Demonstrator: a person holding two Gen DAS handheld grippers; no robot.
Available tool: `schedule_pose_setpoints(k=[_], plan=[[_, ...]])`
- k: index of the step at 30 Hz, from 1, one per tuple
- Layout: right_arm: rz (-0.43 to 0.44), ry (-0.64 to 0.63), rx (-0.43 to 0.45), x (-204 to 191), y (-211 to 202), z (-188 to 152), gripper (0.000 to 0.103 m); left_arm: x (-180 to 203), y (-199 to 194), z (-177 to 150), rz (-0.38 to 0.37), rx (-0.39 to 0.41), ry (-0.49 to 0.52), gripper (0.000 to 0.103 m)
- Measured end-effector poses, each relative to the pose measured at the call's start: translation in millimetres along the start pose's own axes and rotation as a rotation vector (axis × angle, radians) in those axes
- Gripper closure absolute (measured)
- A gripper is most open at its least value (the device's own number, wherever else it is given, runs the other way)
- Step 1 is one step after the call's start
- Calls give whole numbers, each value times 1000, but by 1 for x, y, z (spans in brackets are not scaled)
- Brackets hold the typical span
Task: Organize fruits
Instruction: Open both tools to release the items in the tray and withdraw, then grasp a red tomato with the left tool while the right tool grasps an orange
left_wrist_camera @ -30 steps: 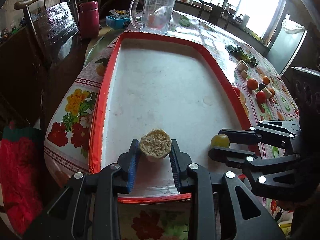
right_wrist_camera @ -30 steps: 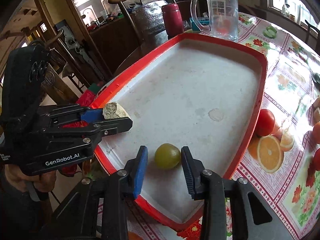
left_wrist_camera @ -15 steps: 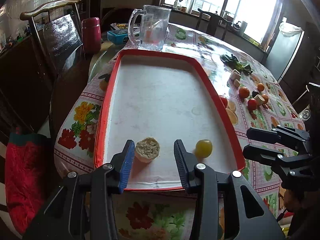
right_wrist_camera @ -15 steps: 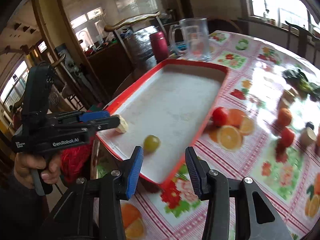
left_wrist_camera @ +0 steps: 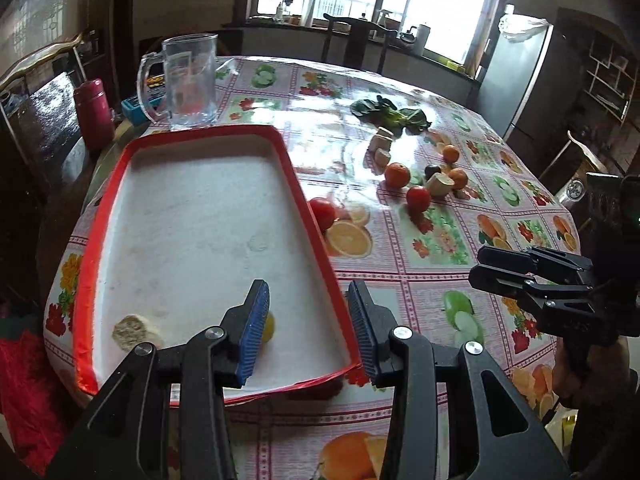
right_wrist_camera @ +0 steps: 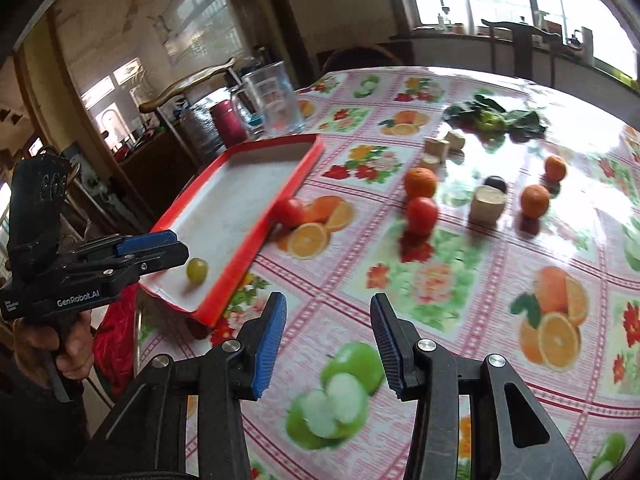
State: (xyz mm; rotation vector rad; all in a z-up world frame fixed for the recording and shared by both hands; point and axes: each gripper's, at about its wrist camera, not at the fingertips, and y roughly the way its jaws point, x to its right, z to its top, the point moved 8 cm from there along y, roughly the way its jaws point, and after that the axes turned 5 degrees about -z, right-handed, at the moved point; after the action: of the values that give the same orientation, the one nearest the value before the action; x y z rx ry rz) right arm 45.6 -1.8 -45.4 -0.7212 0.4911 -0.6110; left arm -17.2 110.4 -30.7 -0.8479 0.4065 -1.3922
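Note:
A red-rimmed white tray [left_wrist_camera: 100, 240] lies at the table's left; it also shows in the right wrist view [right_wrist_camera: 296, 176]. In its near end lie a beige round slice [left_wrist_camera: 134, 330] and a yellow-green fruit [right_wrist_camera: 197, 269], the fruit partly hidden behind my left finger [left_wrist_camera: 253, 332]. My left gripper [left_wrist_camera: 308, 328] is open and empty above the tray's near right corner. My right gripper [right_wrist_camera: 326, 344] is open and empty over the tablecloth, right of the tray. Loose tomatoes [right_wrist_camera: 422, 214], oranges [right_wrist_camera: 420, 182] and beige pieces [right_wrist_camera: 486, 204] lie on the table.
A glass mug [left_wrist_camera: 188, 80] stands beyond the tray, with a red flask [left_wrist_camera: 94, 114] and a chair at the left. Green leaves [left_wrist_camera: 394, 114] lie far across the table. One tomato [left_wrist_camera: 323, 212] rests against the tray's right rim. The tablecloth carries printed fruit pictures.
Both grippers let go of their pieces in the tray, opened, pulled back and swung right. The slice and the yellow-green fruit stay in the tray.

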Motion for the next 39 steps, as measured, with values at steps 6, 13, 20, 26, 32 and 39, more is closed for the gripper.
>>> schedule_pose_setpoints(k=[6, 13, 20, 26, 32, 39], plan=[[-42, 48, 15, 35, -10, -3, 58, 39, 19, 10, -47, -10, 60, 64], [-92, 93, 21, 79, -11, 1, 58, 70, 46, 18, -95, -41, 92, 64], [-146, 130, 11, 123, 3, 15, 58, 93, 82, 34, -125, -68, 111, 64], [-191, 148, 4, 154, 24, 34, 58, 108, 117, 51, -135, -92, 115, 64], [-223, 153, -1, 176, 49, 56, 58, 114, 150, 61, -127, -124, 113, 64], [-243, 158, -35, 191, 79, 67, 65, 116, 175, 65, -127, -138, 122, 65]])
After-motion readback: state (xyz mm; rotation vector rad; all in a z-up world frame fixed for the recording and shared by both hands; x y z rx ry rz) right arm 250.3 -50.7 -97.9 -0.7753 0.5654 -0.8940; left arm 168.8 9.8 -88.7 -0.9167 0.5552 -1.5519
